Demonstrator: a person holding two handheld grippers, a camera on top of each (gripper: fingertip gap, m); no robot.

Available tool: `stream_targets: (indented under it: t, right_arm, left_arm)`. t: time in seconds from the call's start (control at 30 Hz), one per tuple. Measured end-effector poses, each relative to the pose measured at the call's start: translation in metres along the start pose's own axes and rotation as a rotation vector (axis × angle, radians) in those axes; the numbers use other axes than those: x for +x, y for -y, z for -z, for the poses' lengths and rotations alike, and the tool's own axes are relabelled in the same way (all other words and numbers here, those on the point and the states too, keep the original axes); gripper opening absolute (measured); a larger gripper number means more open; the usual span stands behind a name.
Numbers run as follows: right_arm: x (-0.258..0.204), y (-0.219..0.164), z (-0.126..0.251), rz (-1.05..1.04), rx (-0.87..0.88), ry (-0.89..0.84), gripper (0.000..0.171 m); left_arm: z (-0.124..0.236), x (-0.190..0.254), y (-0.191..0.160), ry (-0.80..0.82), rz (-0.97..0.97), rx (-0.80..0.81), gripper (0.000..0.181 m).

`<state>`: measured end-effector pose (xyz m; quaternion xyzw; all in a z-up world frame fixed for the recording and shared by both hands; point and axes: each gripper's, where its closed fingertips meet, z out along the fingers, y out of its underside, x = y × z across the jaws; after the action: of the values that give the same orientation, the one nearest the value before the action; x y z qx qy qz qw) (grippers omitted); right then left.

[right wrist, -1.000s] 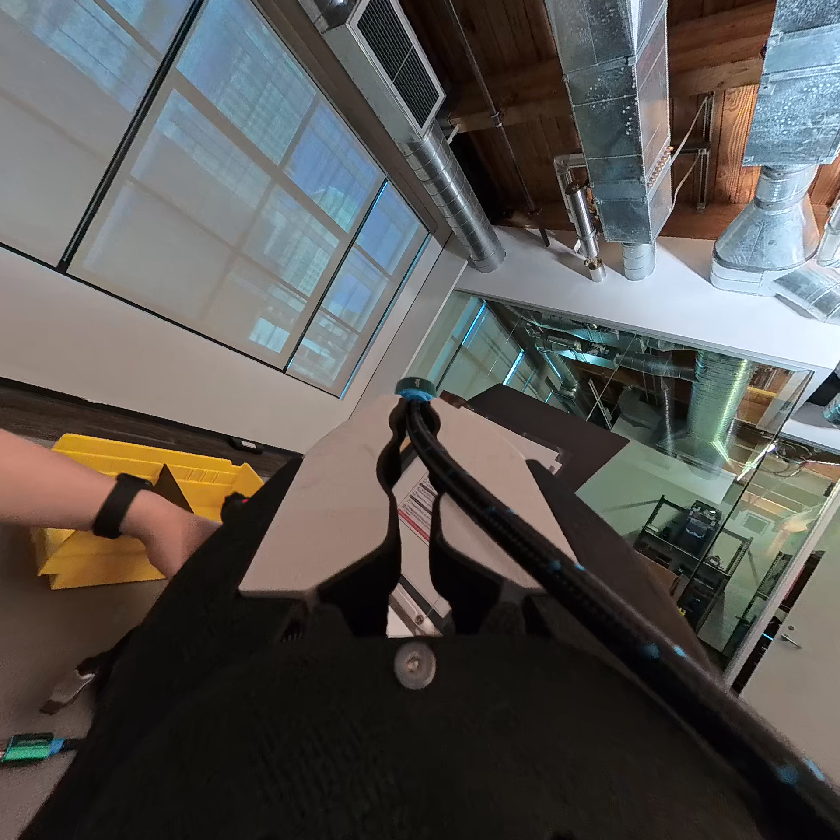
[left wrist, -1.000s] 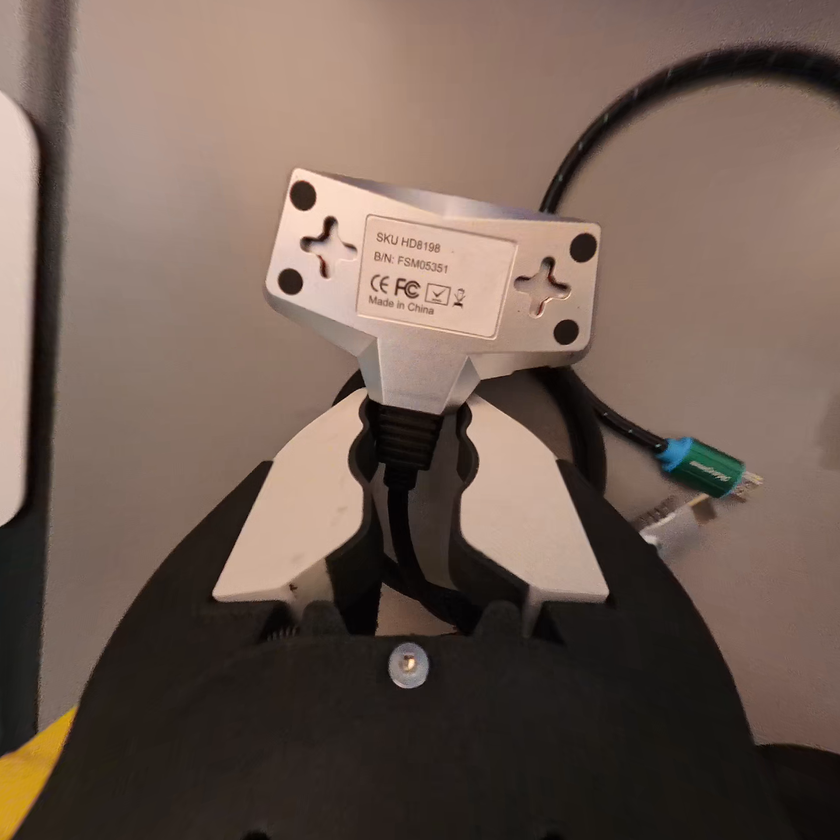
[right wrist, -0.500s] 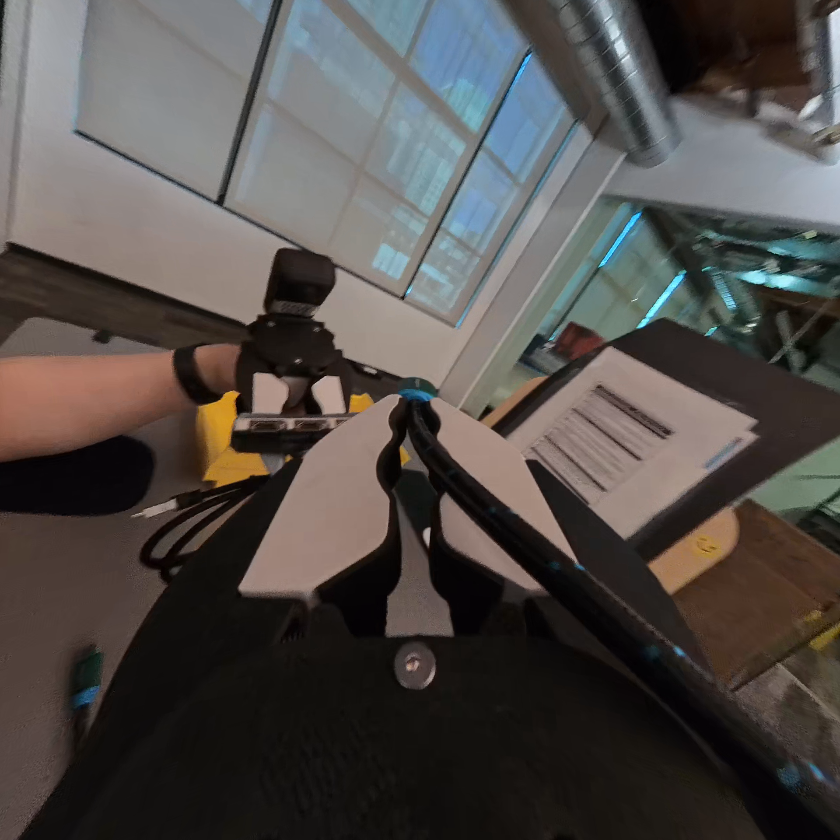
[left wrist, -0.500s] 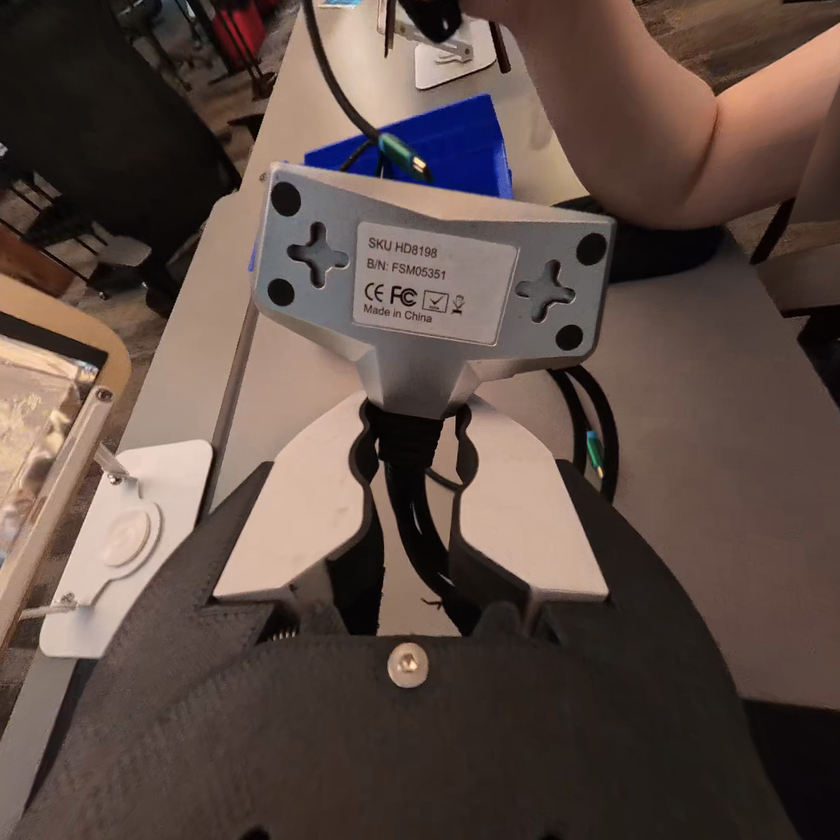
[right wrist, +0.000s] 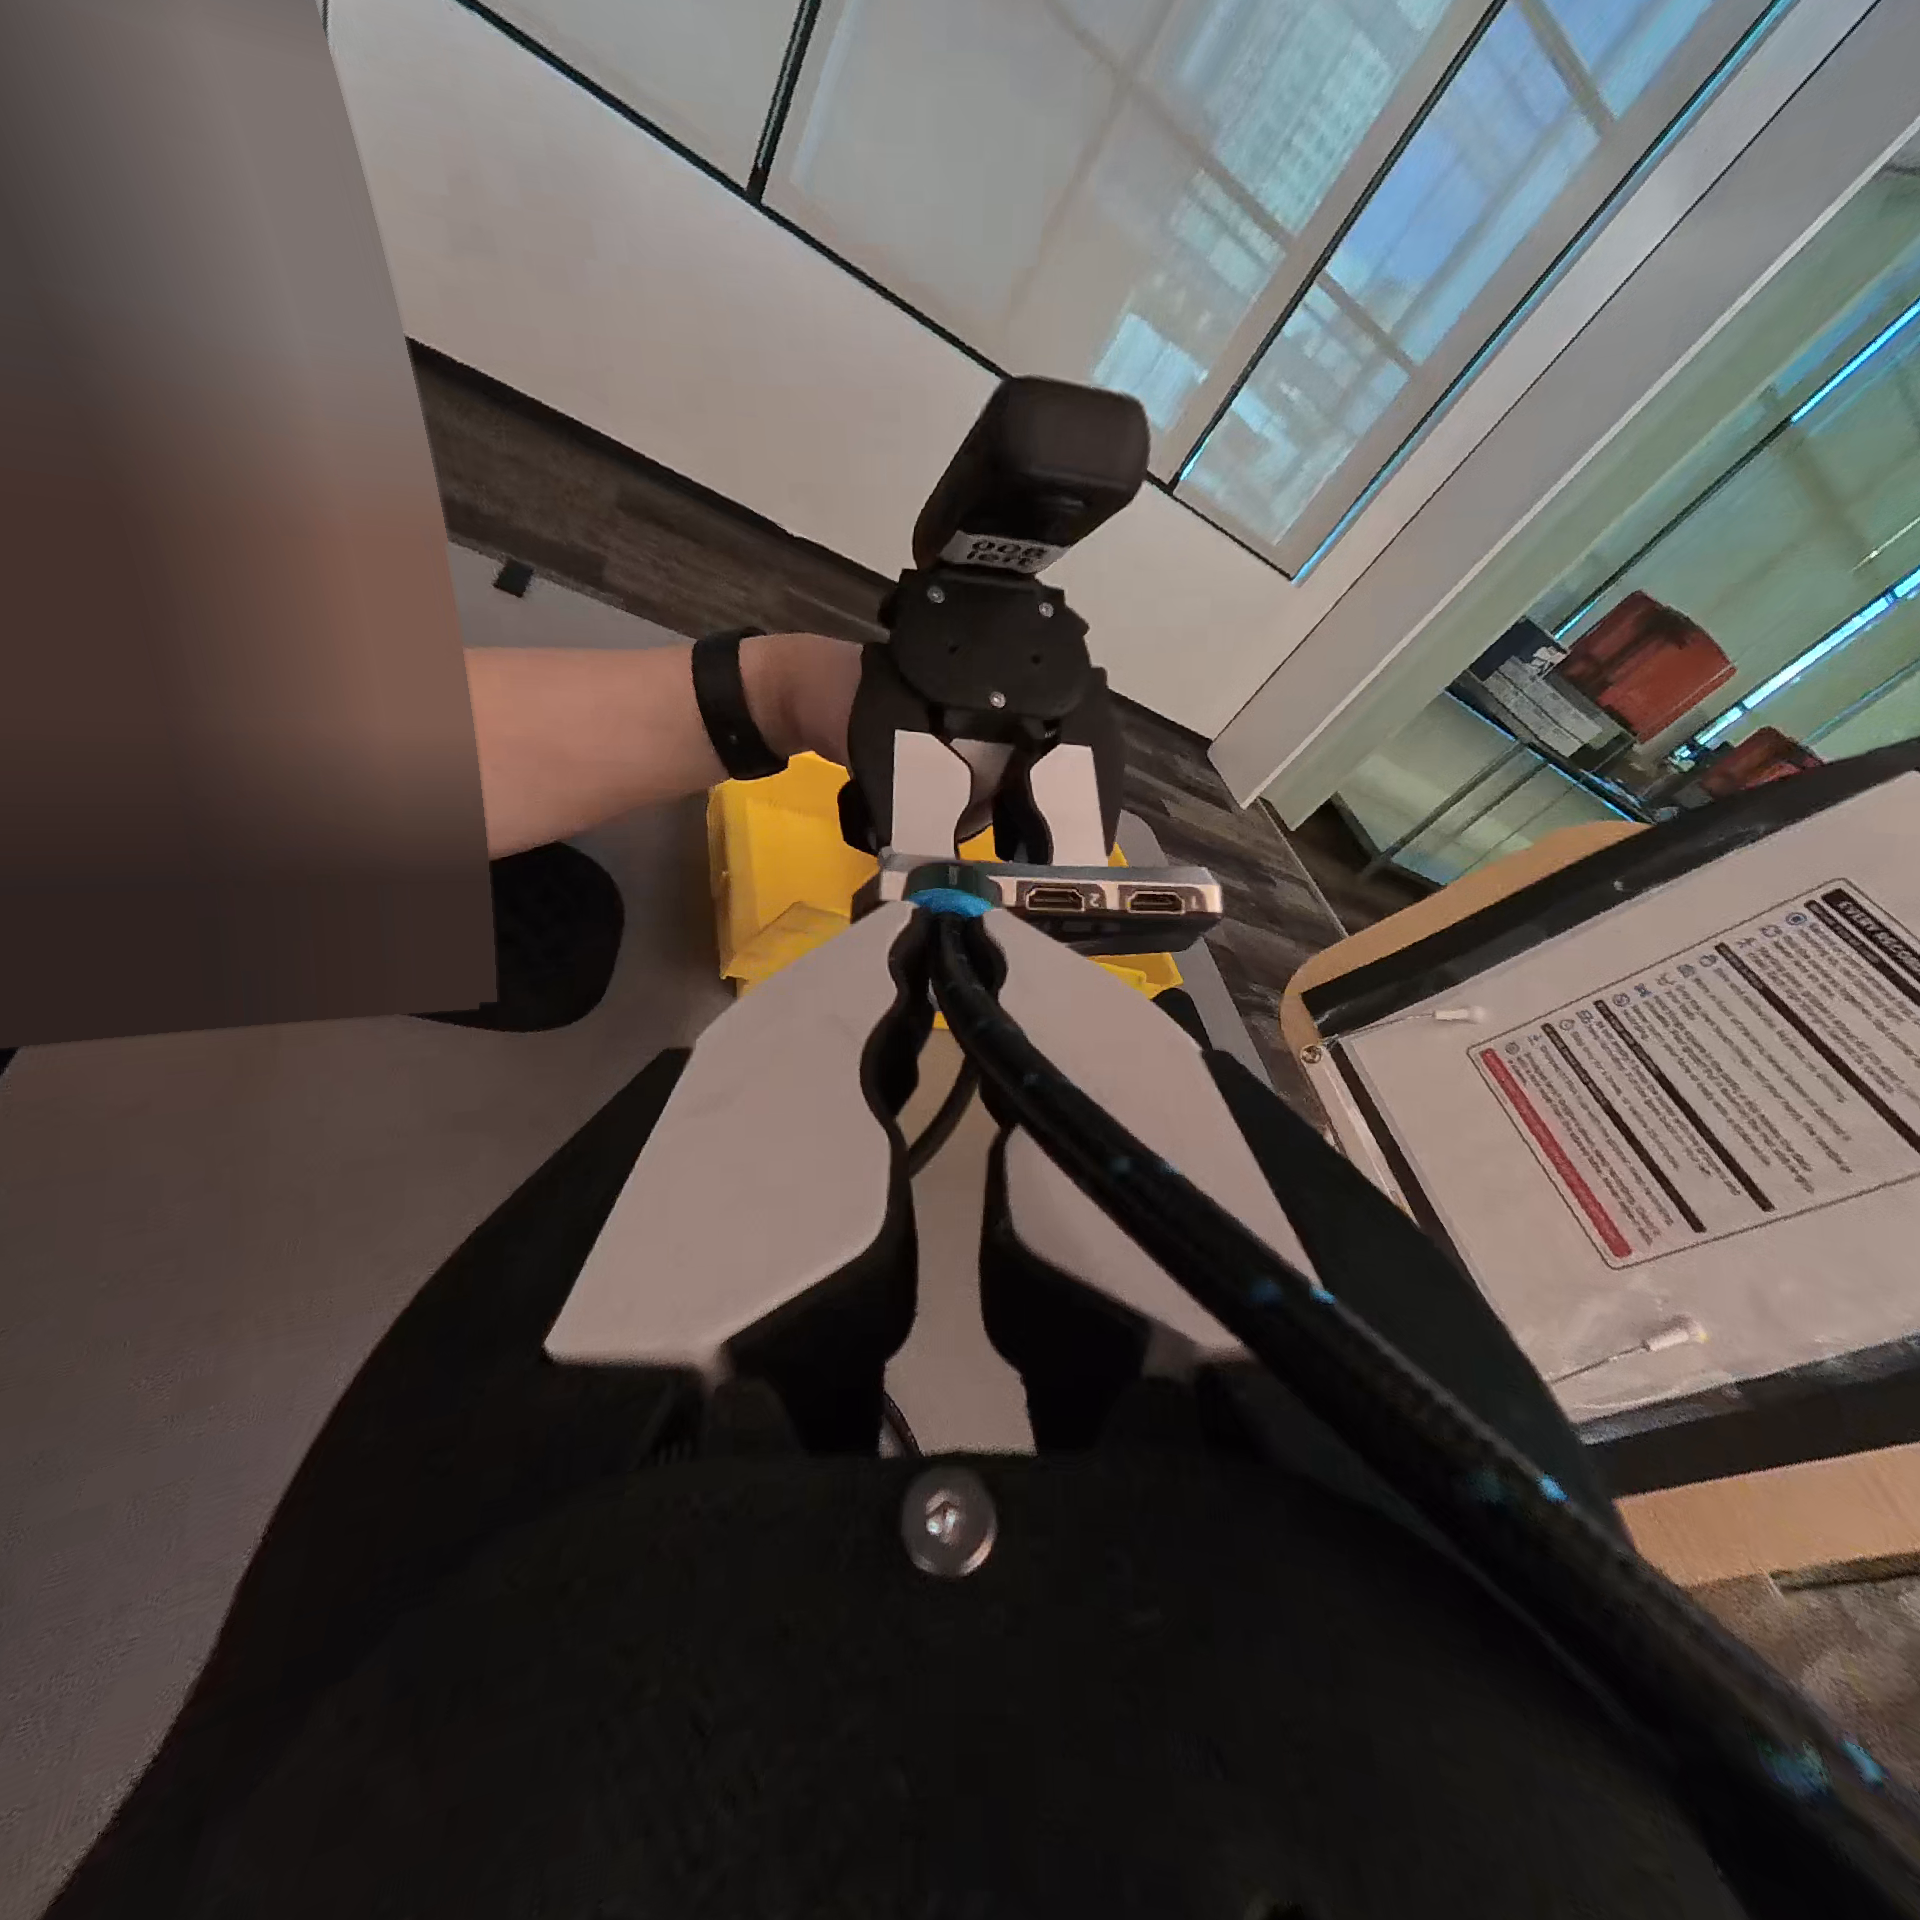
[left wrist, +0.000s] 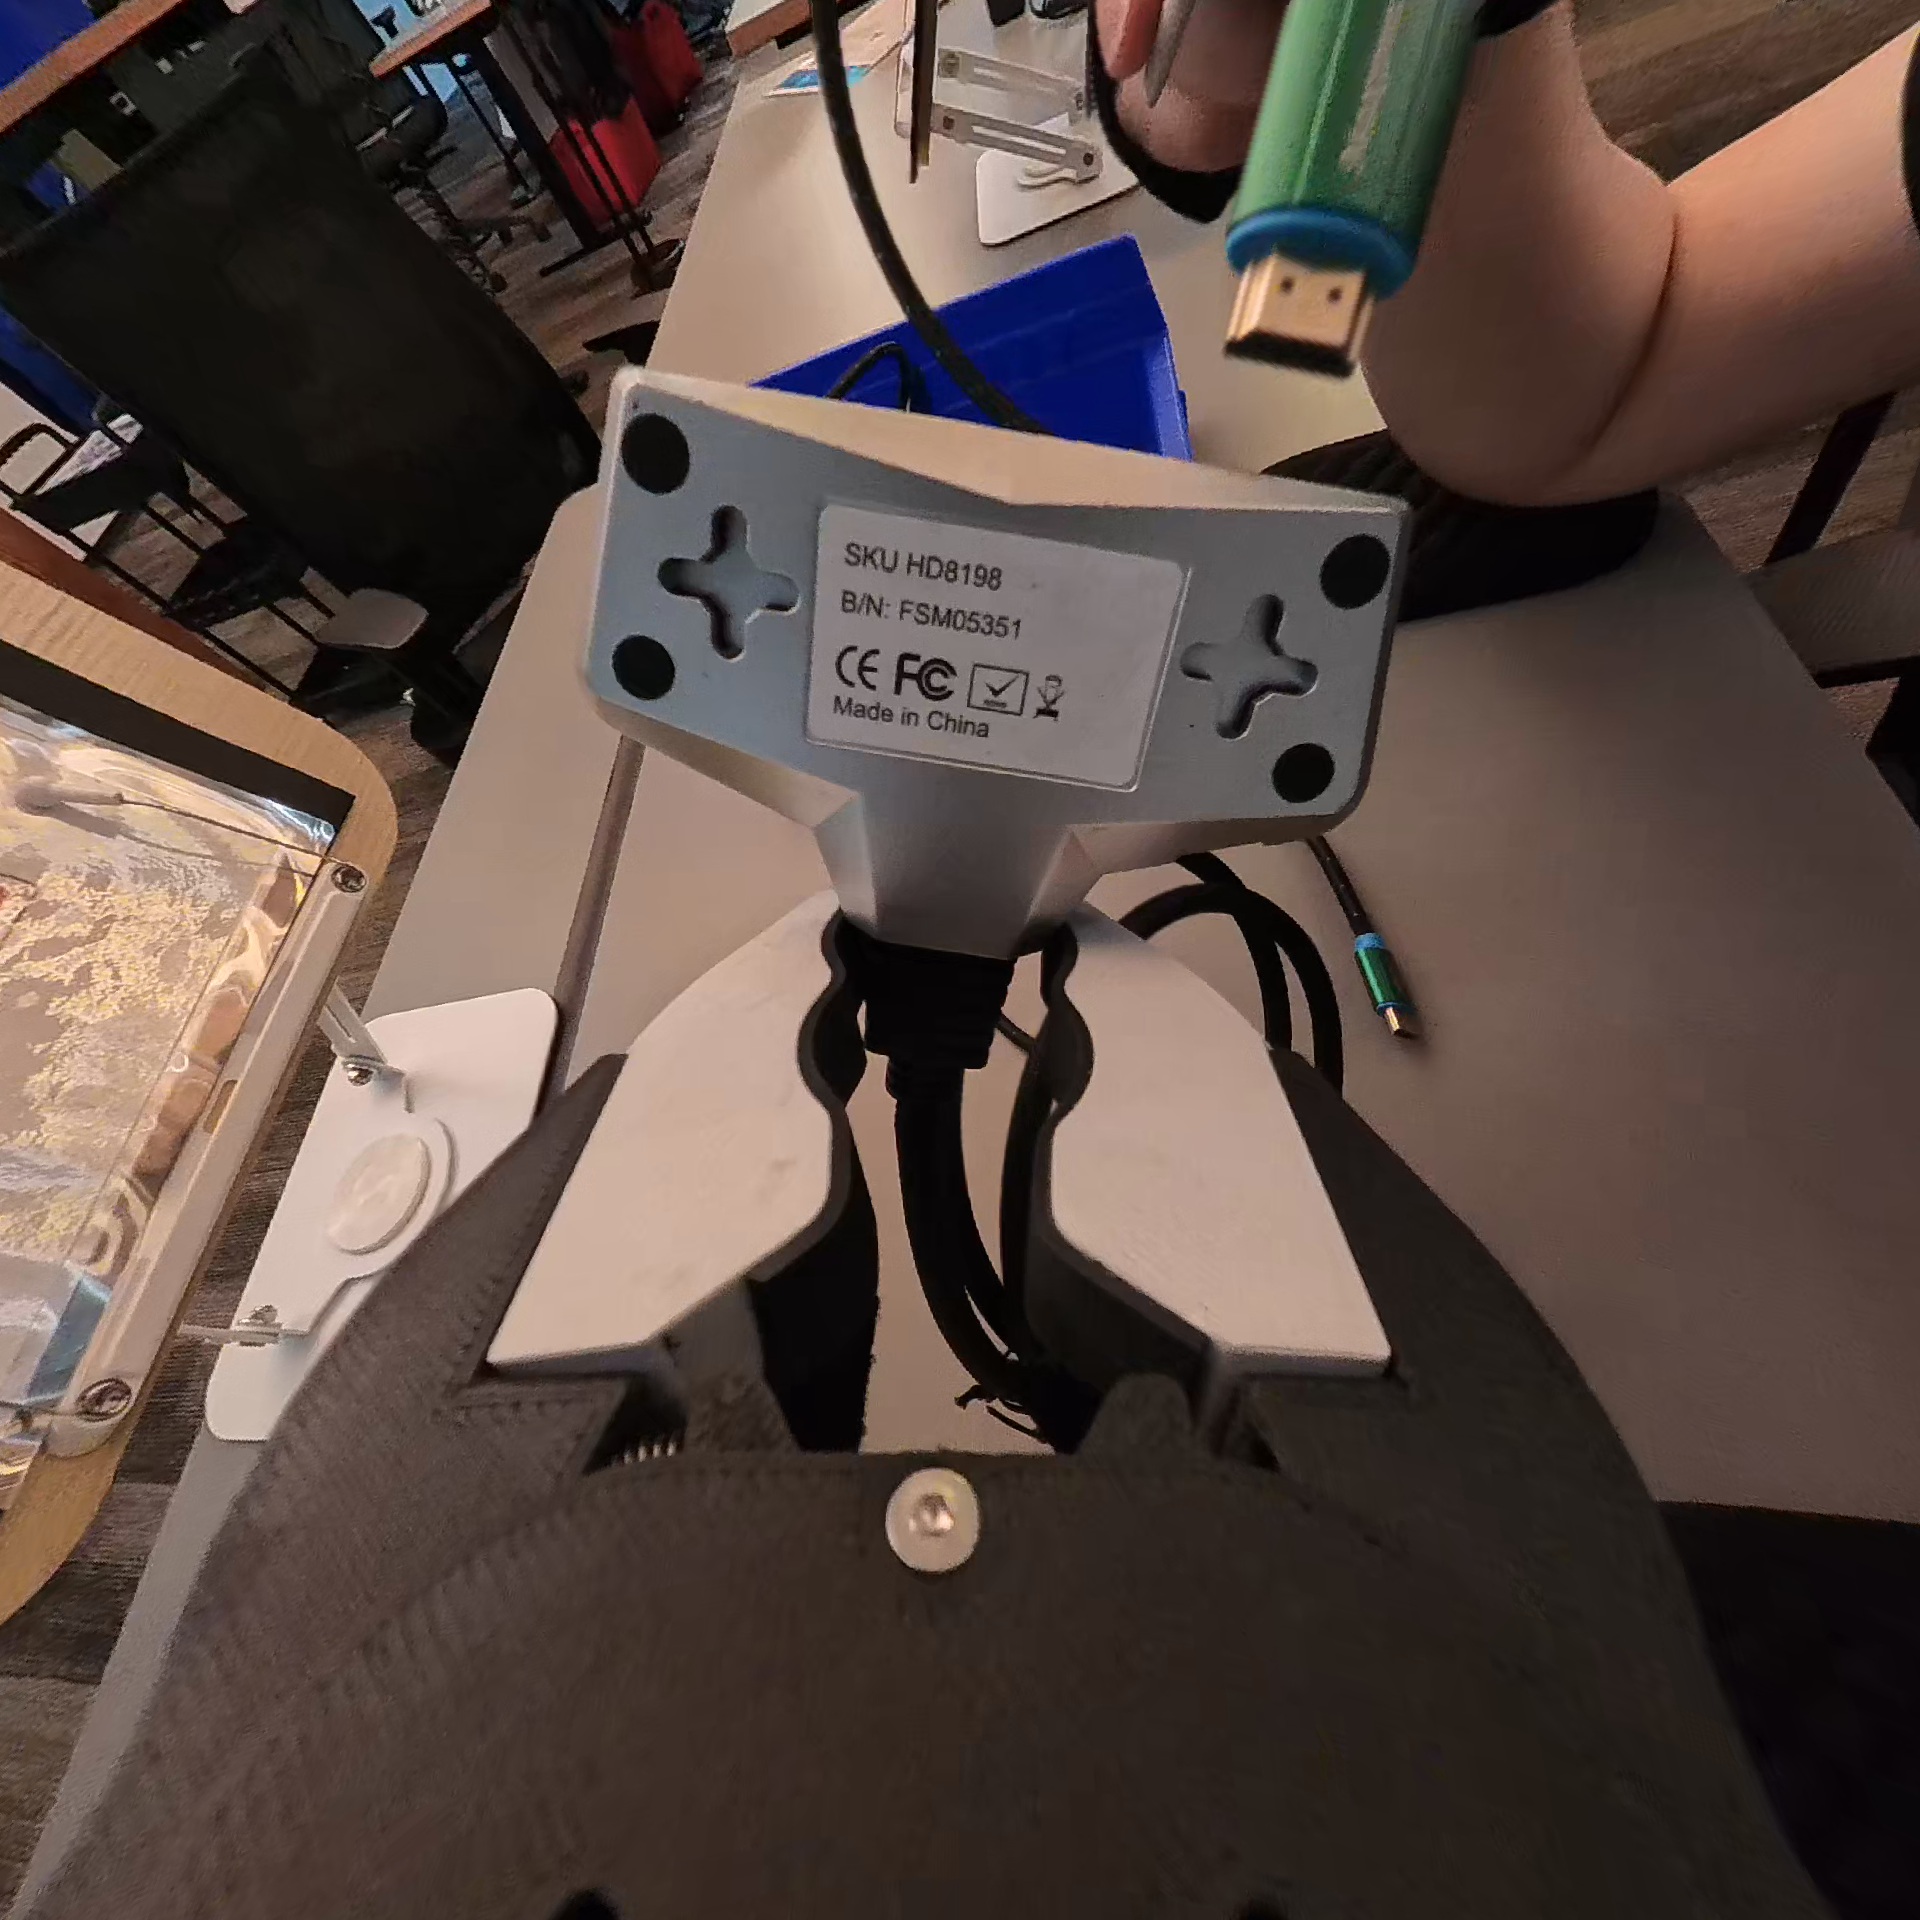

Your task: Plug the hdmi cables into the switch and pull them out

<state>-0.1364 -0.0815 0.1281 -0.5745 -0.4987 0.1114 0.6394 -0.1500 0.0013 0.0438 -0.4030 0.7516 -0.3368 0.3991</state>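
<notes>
HDMI switch (left wrist: 992,665) and green HDMI plug (left wrist: 1340,171) held aloft, apart.
The switch's cable boot is clamped by the left gripper (left wrist: 951,997); the plug is pinched in the closed right gripper (right wrist: 940,940).

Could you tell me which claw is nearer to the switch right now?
Left. The left claw grips the switch by its cable stub, touching it; the right claw holds the green plug just short of its ports.

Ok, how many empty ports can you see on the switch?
2 on the switch: one port just right of the green plug held by the right gripper, another port beyond it. The plug may hide more.
</notes>
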Motion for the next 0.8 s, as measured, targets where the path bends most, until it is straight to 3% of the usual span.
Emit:
stream_targets:
  t: [0.53, 0.8]
  right_arm:
    - [-0.002, -0.013, -0.005, -0.015, -0.041, 0.039, 0.007]
    - [-0.005, -0.030, -0.010, -0.012, -0.147, 0.059, 0.007]
  left_arm:
    - [-0.005, 0.004, -0.003, -0.013, -0.008, -0.028, 0.031]
    - [-0.012, 0.003, -0.022, -0.007, 0.006, -0.148, 0.031]
